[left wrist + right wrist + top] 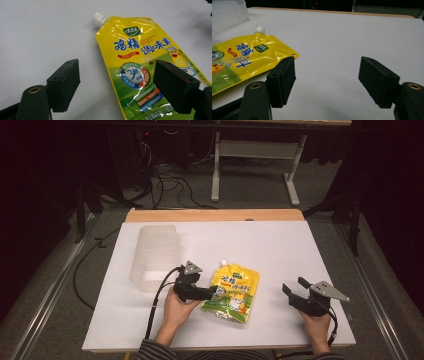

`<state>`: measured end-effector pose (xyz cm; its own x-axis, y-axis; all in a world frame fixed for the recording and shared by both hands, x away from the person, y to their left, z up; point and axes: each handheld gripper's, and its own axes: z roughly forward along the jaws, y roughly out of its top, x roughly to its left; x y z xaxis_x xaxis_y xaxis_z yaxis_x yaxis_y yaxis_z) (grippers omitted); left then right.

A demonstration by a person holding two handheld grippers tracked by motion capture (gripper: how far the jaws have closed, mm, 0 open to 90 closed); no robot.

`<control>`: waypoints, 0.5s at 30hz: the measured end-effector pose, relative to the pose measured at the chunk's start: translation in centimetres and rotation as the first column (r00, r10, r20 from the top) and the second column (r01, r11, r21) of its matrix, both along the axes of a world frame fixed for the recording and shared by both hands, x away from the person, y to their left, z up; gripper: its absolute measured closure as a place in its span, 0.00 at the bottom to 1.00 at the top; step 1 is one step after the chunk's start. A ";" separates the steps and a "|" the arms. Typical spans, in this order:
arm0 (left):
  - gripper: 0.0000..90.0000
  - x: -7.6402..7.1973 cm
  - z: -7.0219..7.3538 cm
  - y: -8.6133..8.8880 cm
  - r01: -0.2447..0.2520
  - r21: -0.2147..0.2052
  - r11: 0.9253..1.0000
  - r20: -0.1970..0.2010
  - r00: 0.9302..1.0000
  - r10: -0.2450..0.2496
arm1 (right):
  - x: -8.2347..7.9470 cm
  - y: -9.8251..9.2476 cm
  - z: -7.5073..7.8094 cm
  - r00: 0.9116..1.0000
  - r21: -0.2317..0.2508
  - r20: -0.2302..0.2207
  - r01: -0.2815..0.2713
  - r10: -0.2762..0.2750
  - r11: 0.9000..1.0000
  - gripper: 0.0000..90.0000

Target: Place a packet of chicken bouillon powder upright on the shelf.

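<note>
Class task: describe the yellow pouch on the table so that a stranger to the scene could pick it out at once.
Start at the white table; a clear plastic bin stands at its far left. Nearer the person, between the two grippers, lies the flat yellow pouch. Its white screw cap and blue lettering single it out.

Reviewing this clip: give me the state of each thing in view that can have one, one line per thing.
yellow spout pouch: lying flat on the table, printed side up, white cap on, not gripped.
clear plastic container: resting on the table left of the pouch, apparently empty, untouched.
left gripper: open, jaws straddling the pouch's edge, pads not pressing it.
right gripper: open, holding nothing, right of the pouch.
</note>
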<state>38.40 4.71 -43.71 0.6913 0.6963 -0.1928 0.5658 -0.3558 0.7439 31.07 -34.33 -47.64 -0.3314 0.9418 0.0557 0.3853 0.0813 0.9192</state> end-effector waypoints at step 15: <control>0.23 4.2 -0.5 -3.1 0.067 0.083 0.994 -0.184 0.982 -0.051 | 0.0 0.3 0.0 1.000 -0.023 0.000 -0.013 0.013 1.000 0.34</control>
<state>42.55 1.58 -44.25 0.6910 0.6752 -0.2582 0.6645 -0.4527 0.5946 31.05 -34.06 -47.63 -0.3435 0.9385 0.0335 0.3837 0.1078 0.9171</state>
